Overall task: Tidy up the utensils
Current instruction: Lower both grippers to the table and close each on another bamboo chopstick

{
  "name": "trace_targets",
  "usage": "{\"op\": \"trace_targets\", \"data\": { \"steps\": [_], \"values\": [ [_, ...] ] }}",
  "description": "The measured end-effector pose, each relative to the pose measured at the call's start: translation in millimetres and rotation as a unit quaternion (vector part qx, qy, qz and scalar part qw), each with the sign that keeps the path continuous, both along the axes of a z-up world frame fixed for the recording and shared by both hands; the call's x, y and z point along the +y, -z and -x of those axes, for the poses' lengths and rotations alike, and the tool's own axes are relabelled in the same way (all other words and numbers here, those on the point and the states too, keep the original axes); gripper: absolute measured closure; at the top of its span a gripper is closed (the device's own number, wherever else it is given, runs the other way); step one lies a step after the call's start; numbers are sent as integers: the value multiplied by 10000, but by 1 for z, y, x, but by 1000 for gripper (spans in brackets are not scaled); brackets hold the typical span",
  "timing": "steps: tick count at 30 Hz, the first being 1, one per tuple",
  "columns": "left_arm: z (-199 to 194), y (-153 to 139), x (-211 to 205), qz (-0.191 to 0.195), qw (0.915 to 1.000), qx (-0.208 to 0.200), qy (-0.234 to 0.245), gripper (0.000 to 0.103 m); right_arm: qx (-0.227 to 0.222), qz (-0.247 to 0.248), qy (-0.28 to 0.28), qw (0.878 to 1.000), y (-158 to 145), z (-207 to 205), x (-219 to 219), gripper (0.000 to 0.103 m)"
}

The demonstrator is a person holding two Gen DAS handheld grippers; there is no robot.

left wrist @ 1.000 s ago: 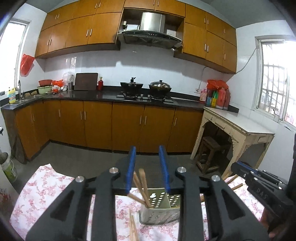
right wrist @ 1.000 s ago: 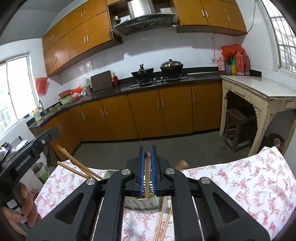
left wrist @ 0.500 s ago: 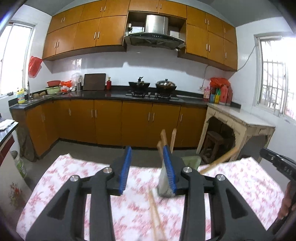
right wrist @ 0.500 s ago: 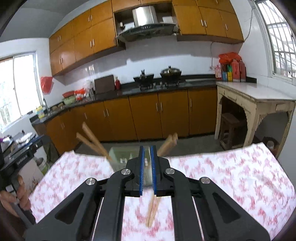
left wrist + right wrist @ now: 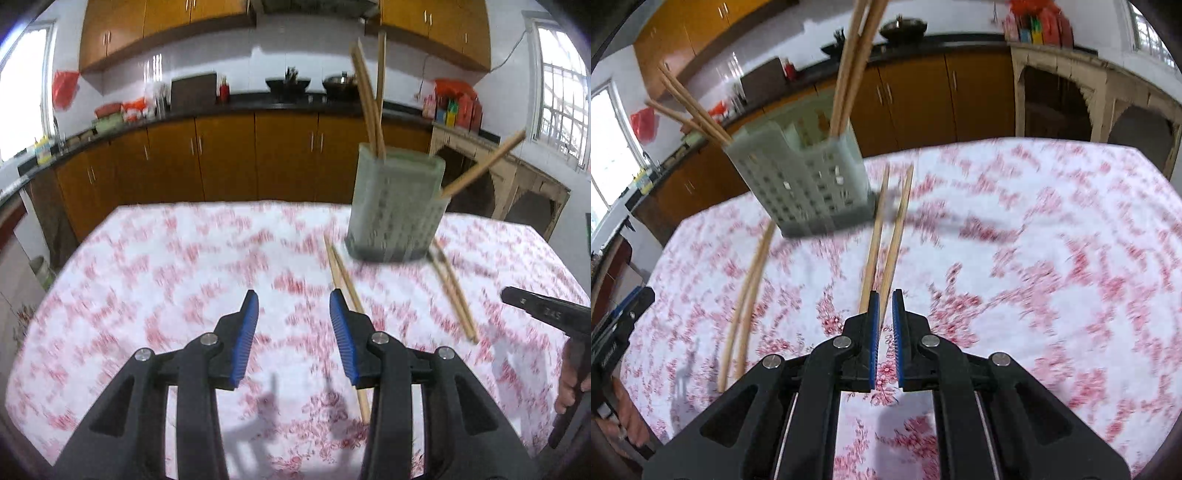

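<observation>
— Floral tablecloth (image 5: 166, 266), kitchen cabinets (image 5: 221, 158) behind. Where are the utensils?

— Pale holder (image 5: 805, 181) stands upright with chopsticks (image 5: 853, 62) inside; two loose pairs (image 5: 886, 236) lie beside it.

— Grippers?

— Left gripper (image 5: 293, 306) is spread, empty. Right gripper (image 5: 883, 306) is nearly pressed together, holding nothing.

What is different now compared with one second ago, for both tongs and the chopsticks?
The left tongs and the right tongs both pulled back from the chopstick holder. The right tongs let go of the chopstick they held over the holder; their jaws are now nearly shut and empty. The left tongs stay open and empty. Unchanged: the holder stands on the tablecloth, with two loose chopstick pairs beside it.
</observation>
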State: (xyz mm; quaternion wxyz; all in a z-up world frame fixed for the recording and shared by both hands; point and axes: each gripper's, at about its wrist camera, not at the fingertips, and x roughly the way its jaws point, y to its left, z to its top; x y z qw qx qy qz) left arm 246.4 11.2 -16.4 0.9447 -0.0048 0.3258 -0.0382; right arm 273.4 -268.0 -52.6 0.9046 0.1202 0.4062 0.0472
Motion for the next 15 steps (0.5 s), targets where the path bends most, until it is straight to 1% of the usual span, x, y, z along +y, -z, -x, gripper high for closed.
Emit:
{"op": "trace_targets", "data": {
  "steps": [3,6,12,15],
  "values": [
    [-2,16,-1,36,9998,204,57,63,137,54,-13,9999,18,-4,3,95],
    [-4,26,-4,39,9994,316,113,62,229,96,-8,9997,26,-13,8,95],
    [-8,33,-6,67,9988,449,159,62,314,286,10,9991,34,-26,15,95],
    [-9,35,-4,126,9985,516,160,62,343,308,17,9989,37,-29,16,93]
  ]
}}
